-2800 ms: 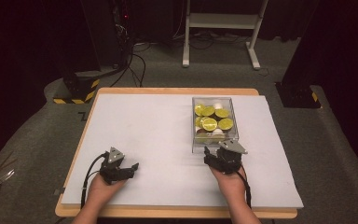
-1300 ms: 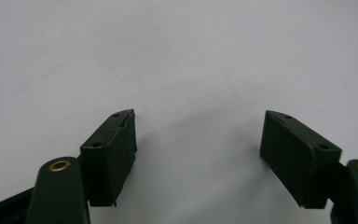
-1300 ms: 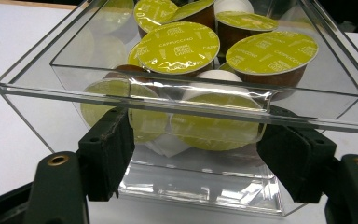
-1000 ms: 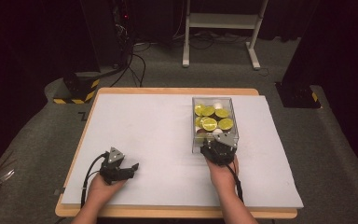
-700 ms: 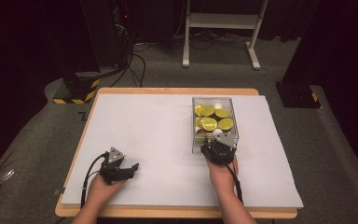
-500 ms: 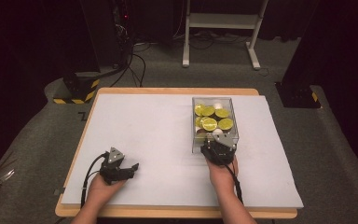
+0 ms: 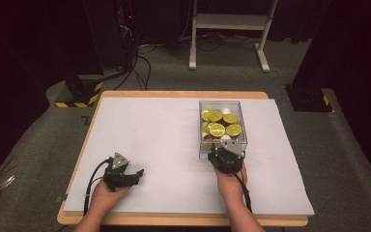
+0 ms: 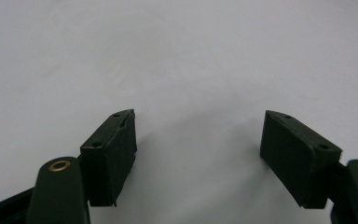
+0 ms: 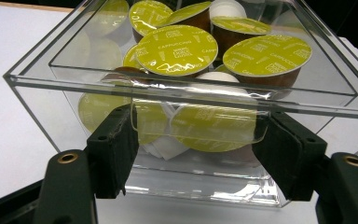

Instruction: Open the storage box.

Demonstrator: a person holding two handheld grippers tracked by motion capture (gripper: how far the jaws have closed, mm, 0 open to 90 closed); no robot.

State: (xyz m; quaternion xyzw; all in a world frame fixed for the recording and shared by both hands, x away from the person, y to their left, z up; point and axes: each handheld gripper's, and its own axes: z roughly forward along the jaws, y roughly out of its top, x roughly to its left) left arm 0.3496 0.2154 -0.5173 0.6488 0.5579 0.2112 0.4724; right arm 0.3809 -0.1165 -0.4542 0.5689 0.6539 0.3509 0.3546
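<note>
Between the earliest high view and this one, the right gripper was brought up against the near end of the clear box; its jaws had just been narrowing. At the lower left of the high view, the left gripper was held released over bare white table, nothing between its pads. Wide free surface was left between the hands. In the right gripper view, the box's front tab was flanked by the parted jaws, contact not discernible. Right of centre, the box's long axis was pointed away toward the far edge, yellow-lidded capsules piled inside.
</note>
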